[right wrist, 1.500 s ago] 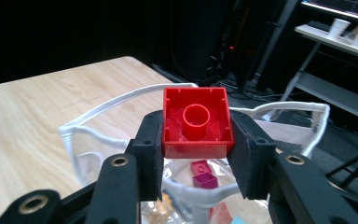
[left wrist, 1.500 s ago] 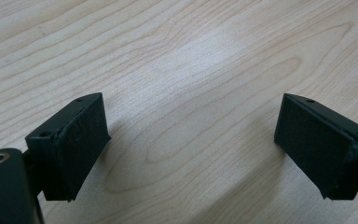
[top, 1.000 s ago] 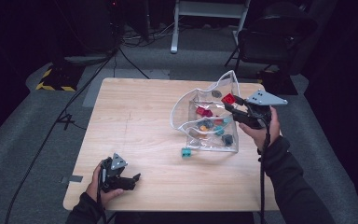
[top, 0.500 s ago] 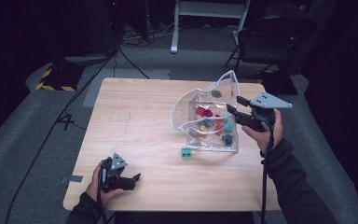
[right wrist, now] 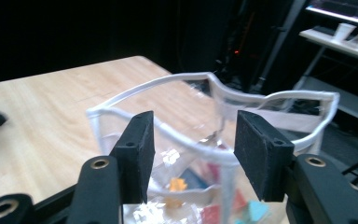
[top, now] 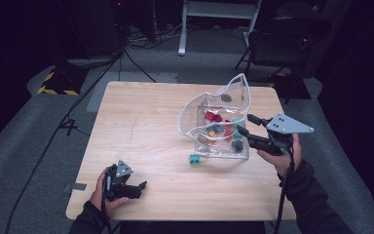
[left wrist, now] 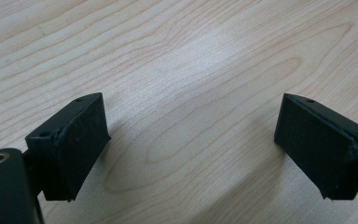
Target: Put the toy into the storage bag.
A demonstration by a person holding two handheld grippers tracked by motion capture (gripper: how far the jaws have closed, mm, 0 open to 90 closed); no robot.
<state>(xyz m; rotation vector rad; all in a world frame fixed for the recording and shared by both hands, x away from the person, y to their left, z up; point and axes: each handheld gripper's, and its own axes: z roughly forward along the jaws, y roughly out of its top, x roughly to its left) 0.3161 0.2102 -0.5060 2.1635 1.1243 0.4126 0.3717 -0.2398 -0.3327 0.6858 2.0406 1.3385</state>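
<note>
High view above, gripper views close

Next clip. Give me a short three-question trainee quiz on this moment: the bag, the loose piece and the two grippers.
1. True or false: the left gripper holds a piece.
2. Where does the teal piece lie? A) in the clear bag B) on the table just outside it C) between the right gripper fingers.
3. What stands between the right gripper's fingers?

Key: 1. False: open, nothing between them. 2. B. 3. The bag's white rim, the jaws having just opened.
</note>
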